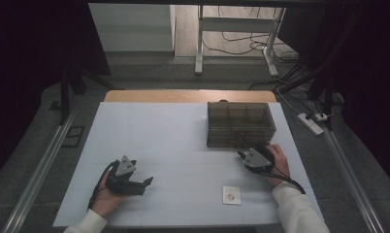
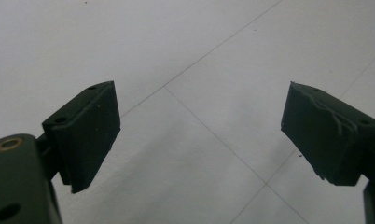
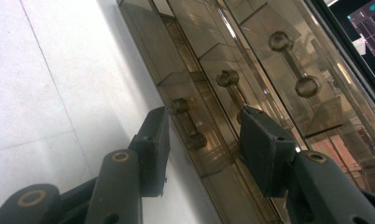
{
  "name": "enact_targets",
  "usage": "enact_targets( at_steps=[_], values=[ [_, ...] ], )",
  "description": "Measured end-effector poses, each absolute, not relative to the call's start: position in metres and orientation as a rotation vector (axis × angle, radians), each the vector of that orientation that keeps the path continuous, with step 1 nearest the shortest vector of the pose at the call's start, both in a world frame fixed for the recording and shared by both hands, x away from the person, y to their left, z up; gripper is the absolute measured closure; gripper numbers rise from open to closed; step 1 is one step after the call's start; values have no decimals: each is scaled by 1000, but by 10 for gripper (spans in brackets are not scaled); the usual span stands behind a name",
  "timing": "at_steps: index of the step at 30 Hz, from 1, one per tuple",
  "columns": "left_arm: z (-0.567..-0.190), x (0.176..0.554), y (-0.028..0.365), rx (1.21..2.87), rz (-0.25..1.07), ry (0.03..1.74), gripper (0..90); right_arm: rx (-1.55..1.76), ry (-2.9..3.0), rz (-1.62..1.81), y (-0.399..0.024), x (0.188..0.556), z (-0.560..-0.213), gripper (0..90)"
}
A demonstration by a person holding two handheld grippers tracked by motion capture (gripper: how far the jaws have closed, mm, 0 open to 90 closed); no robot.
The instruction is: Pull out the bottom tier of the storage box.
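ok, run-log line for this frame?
right tool: open, at drawer box handle | left tool: open, nothing between | card: on table

left tool (image 1: 147,182): jaws wide apart, held low | right tool (image 1: 241,154): jaws partly apart

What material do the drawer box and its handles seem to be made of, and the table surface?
The drawer box looks like smoke-tinted clear plastic with a glossy finish: its inner dividers show through and it reflects light. The handles seem to be the same tinted plastic, as small bars with rounded ends. The table surface looks like a matte white sheet or board with thin seam lines; the exact material is uncertain.
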State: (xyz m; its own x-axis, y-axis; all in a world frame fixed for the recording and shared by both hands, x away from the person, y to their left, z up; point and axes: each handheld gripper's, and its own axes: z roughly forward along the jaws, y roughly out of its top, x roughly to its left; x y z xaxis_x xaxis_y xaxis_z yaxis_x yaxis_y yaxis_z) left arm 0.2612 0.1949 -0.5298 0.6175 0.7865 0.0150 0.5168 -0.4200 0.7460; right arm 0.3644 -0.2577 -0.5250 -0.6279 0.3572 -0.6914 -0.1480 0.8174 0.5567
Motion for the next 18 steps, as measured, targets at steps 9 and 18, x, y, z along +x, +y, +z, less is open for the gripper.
enact_targets(
  at_steps=[9,18],
  values=[
    [-530,261,195,2116,477,1018,121,145,2162,747,-256,366,-522,523],
    [-529,261,195,2114,481,1016,124,132,2198,734,-252,368,-521,517]
  ],
)
